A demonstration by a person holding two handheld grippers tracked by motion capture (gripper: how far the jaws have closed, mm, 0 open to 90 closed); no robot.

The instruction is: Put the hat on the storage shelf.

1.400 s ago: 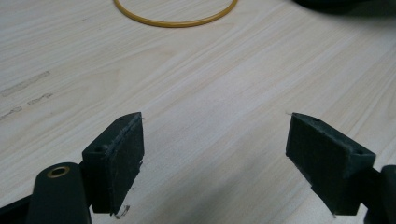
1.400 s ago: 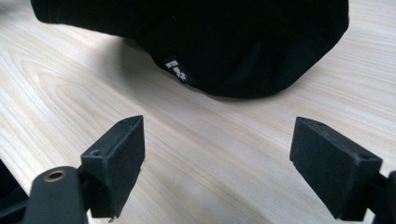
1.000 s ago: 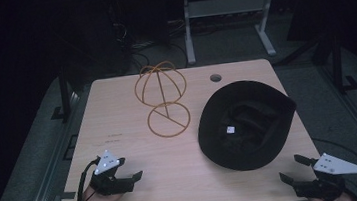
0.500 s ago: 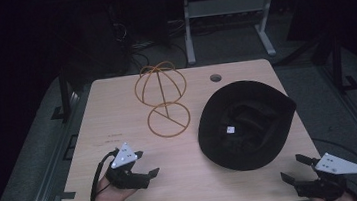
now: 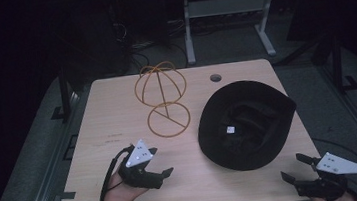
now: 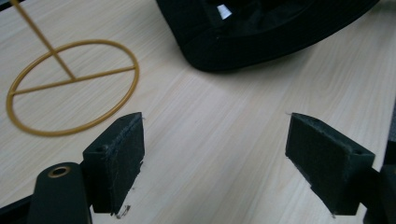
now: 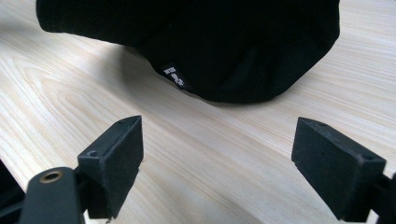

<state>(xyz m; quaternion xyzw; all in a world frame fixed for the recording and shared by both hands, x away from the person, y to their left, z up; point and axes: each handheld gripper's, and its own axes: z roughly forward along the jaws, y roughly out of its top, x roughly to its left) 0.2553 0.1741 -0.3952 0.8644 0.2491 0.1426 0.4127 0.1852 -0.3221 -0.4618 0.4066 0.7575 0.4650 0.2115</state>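
On the wooden table (image 5: pixel 118 122), your left gripper (image 5: pixel 159 169) sits near the front edge with jaws spread and empty, pointing toward the upturned black hat (image 5: pixel 246 123); the gold wire stand (image 5: pixel 163 99) is behind it. Your right gripper (image 5: pixel 294 168), likewise spread, hovers at the hat's near-right side.

This looks like a dim lab or recording room. A pale wood-grain bench (image 5: pixel 119 132) with a cable hole (image 5: pixel 215 78) stands on grey carpet (image 5: pixel 42 160); beyond its far edge are tangled cables (image 5: pixel 124 33) and a white metal desk frame (image 5: pixel 223 20).
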